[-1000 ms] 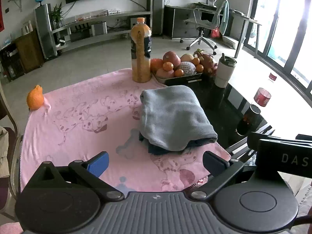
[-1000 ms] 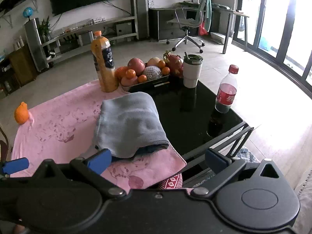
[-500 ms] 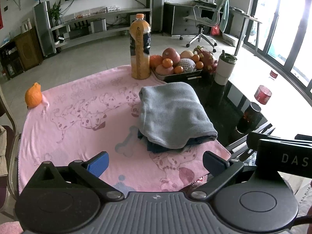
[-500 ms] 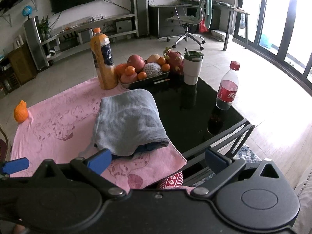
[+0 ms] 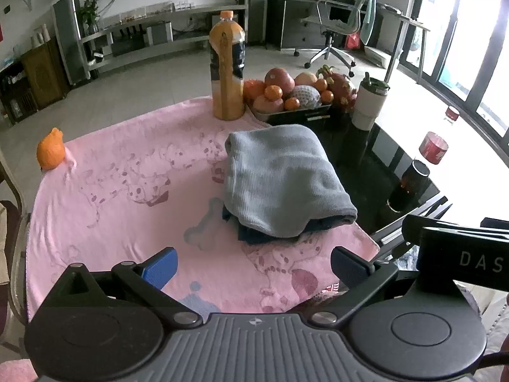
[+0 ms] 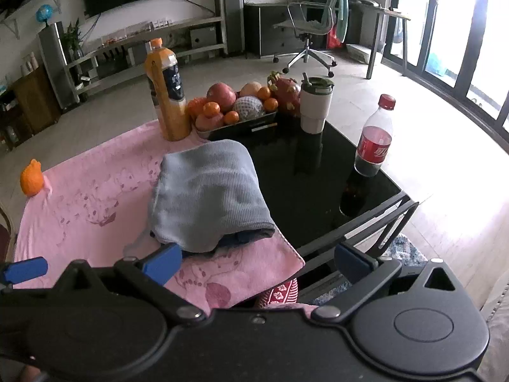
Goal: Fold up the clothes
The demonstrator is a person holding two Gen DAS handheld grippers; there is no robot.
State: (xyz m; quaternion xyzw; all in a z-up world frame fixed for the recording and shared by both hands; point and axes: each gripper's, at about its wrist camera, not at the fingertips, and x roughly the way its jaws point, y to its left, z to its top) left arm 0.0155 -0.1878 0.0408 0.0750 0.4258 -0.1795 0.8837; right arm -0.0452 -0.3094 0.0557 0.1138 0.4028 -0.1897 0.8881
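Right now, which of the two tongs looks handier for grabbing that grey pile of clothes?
Probably the right tongs: in their view the grey pile lies just beyond the open tips, the near edge almost at the left finger. The left tongs, also open, sit farther back, with pink cloth between.

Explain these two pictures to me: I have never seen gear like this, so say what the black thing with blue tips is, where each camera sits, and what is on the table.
No robot here: a person holds a two-finger gripper in each hand, each carrying a fisheye camera that looks along its fingers. One picture comes from the left gripper, the other from the right gripper. Both are open and hold nothing.

On the black glass table lies a pink blanket. On it sits a folded grey garment over a darker one. Behind stand a juice bottle, a fruit tray, a tumbler and a cola bottle. An orange toy sits at the blanket's far corner.
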